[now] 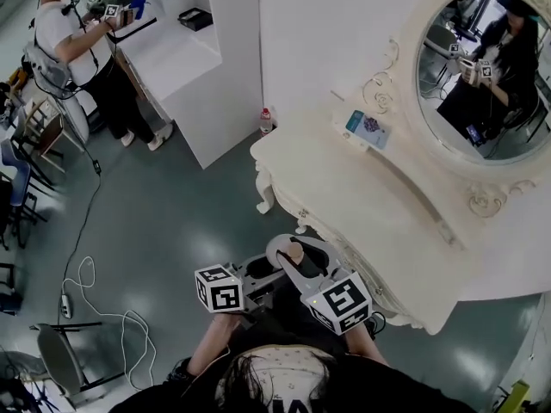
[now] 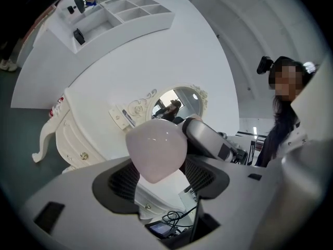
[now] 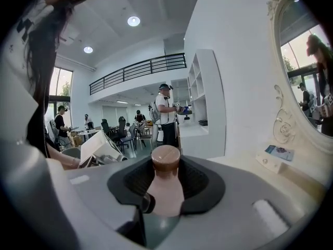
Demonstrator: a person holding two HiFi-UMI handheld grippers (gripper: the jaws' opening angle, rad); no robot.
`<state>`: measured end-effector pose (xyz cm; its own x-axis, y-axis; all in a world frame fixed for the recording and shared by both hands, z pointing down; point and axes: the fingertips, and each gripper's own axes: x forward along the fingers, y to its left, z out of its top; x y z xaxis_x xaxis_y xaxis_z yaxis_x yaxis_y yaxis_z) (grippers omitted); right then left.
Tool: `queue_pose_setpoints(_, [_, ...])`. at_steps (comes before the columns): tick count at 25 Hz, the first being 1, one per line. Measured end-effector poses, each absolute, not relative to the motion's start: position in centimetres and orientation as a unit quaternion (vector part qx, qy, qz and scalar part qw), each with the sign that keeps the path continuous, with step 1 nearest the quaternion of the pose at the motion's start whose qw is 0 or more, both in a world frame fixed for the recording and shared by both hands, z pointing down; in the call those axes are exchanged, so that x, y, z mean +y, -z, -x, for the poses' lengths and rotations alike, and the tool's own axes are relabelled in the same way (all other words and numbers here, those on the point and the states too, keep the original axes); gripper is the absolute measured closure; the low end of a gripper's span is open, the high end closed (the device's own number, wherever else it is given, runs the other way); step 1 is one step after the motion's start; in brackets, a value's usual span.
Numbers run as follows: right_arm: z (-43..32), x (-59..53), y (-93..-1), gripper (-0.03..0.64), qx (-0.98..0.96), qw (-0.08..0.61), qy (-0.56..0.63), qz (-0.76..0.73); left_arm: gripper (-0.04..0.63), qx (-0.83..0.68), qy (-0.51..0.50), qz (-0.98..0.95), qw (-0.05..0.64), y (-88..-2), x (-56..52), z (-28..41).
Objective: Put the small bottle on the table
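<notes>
White table, left claw, right claw meeting, gripping small bottle

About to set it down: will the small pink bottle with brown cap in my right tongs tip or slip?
The small pink bottle with brown cap shows no dent in the right tongs, so probably rigid. Smooth sides may slip. Taller than wide, it could tip if nudged.

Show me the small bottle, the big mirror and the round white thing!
small bottle point(image 3: 165, 191): right gripper view, on its pink body.
mirror point(image 1: 486, 76): head view, middle of the glass.
round white thing point(image 2: 156, 147): left gripper view, on its smooth front.
</notes>
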<state>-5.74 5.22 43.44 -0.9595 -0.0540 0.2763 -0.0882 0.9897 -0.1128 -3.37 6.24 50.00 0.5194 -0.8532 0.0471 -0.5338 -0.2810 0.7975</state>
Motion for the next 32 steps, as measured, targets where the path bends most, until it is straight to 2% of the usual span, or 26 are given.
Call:
queue_pose_setpoints(12, [10.2, -5.8, -42.0, 0.468, -0.990, 0.116, -0.063, -0.045, 0.334, -0.444, 0.168, -0.786, 0.397, -48.7, -4.7, 8.1])
queue_pose_setpoints(32, [9.0, -16.2, -42.9, 0.468, -0.973, 0.115, -0.105, -0.167, 0.334, -0.344, 0.108, -0.822, 0.441, -49.5, -14.3, 7.2])
